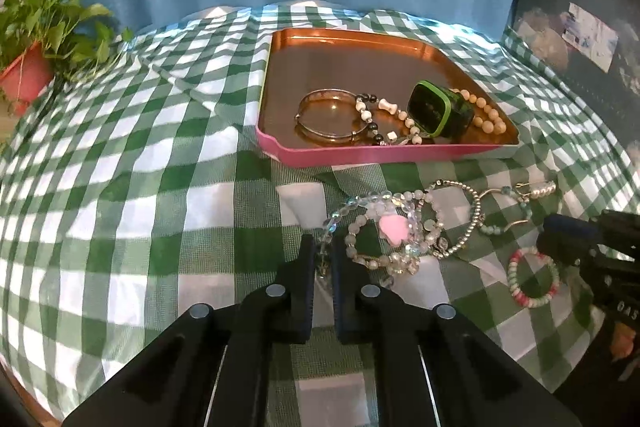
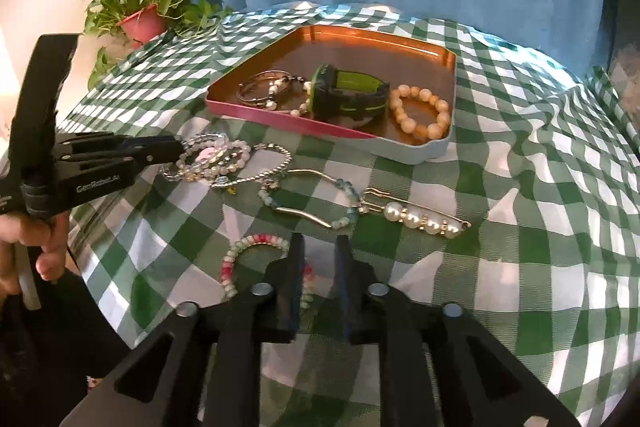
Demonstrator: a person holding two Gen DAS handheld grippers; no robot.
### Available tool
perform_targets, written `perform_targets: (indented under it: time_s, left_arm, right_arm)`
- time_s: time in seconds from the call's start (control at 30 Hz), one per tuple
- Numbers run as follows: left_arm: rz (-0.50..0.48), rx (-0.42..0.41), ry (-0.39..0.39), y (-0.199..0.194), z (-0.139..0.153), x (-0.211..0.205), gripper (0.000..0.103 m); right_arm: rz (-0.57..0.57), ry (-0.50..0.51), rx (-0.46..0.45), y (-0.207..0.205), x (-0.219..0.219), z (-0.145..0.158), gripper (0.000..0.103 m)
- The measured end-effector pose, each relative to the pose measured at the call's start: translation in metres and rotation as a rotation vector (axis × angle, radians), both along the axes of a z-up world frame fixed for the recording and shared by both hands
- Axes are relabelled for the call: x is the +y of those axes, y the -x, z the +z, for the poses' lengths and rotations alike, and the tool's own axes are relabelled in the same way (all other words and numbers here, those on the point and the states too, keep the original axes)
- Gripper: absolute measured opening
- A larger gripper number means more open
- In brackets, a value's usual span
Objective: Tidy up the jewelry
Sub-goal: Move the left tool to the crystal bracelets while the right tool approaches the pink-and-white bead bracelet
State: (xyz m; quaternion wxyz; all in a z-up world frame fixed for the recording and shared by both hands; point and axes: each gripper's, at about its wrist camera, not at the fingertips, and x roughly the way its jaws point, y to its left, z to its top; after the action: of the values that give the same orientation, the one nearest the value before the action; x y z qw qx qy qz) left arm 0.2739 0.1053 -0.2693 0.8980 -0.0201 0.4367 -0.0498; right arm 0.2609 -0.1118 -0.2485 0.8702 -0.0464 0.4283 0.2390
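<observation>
My left gripper [image 1: 323,243] is shut on a strand of the clear crystal bead bracelet [image 1: 340,215], which lies in a tangle with a pink heart charm [image 1: 394,229]. In the right wrist view the left gripper [image 2: 178,147] reaches into that pile from the left. My right gripper [image 2: 320,241] stands slightly open over the right side of a pink, white and green bead bracelet [image 2: 256,243]; a few beads show between its fingers. The pink-rimmed tray [image 1: 276,143] [image 2: 280,117] holds a metal bangle [image 1: 324,115], a green watch [image 1: 436,109] and a cream bead bracelet [image 2: 420,111].
On the green checked cloth lie a silver ball-chain bracelet [image 1: 476,211], a blue bead bracelet with metal bars [image 2: 320,219] and a pearl pin [image 2: 424,219]. A potted plant [image 2: 144,21] stands at the far left before a blue curtain. A hand [image 2: 44,247] holds the left gripper.
</observation>
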Motion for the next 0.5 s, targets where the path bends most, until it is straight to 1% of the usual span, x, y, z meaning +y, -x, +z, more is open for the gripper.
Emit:
perform_targets:
  time_s: [0.07,0.1,0.13,0.17,0.2,0.27,0.3,0.33,0.37,0.4,0.5]
  left_arm:
    - [0.008,0.010,0.037,0.008,0.002,0.001,0.008]
    - [0.010,0.008,0.051,0.015,0.004,0.001,0.008]
    - [0.015,0.004,0.055,0.022,0.006,0.001,0.008]
    - [0.016,0.002,0.054,0.030,0.009,0.001,0.008]
    - [0.013,0.002,0.056,0.039,0.011,0.001,0.008]
    - [0.005,0.010,0.067,0.051,0.012,0.000,0.008]
    - [0.003,0.015,0.065,0.055,0.012,0.000,0.008]
    - [0.005,0.019,0.061,0.057,0.011,-0.001,0.008]
    - [0.007,0.023,0.058,0.058,0.010,0.000,0.008]
    - [0.014,0.027,0.063,0.058,0.009,0.002,0.008]
    - [0.033,0.030,0.092,0.059,0.009,0.008,0.008]
  right_arm:
    - [-0.032,-0.063,0.026,-0.001,-0.011,0.002,0.020]
    - [-0.027,-0.080,0.043,0.000,-0.012,0.001,0.021]
    - [-0.011,-0.075,0.064,0.002,-0.011,-0.002,0.021]
    - [-0.002,-0.060,0.065,0.005,-0.008,-0.004,0.022]
    - [0.013,-0.022,0.042,0.011,-0.003,-0.002,0.026]
    - [0.032,0.033,0.011,0.020,0.005,-0.002,0.029]
    - [0.043,0.076,-0.015,0.025,0.010,-0.003,0.029]
    - [0.050,0.107,-0.034,0.027,0.013,-0.003,0.026]
    - [0.062,0.106,-0.036,0.029,0.016,-0.002,0.012]
    - [0.061,0.102,-0.032,0.029,0.016,-0.002,0.005]
    - [0.047,0.111,-0.044,0.028,0.016,-0.001,0.005]
